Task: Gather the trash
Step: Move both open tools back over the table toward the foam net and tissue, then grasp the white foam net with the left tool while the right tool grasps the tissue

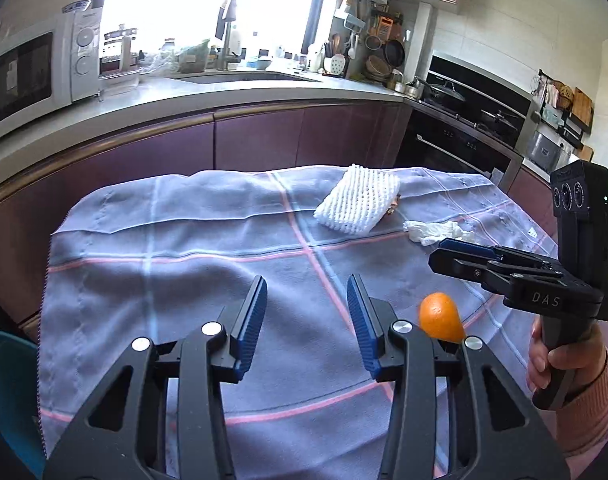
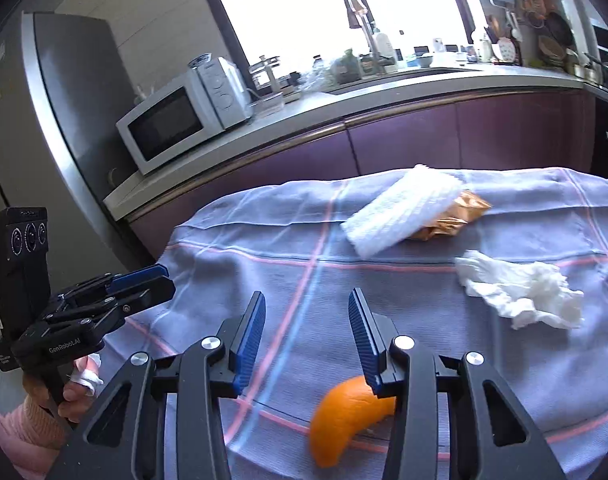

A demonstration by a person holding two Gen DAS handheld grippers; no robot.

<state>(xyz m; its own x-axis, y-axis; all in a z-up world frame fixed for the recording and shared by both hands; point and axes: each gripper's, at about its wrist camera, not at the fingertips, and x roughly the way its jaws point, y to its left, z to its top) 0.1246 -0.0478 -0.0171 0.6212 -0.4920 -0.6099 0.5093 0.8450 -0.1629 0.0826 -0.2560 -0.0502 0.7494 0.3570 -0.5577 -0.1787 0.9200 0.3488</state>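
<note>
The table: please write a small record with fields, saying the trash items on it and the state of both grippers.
surface: checked cloth
trash 1: orange peel, nearest
trash 2: crumpled tissue
trash 3: white foam net, lying over a brown wrapper
left gripper: open, holds nothing
right gripper: open, holds nothing

Cloth-covered table (image 2: 232, 248), foam net (image 2: 400, 212), tissue (image 2: 520, 292), orange peel (image 2: 344, 416)
</note>
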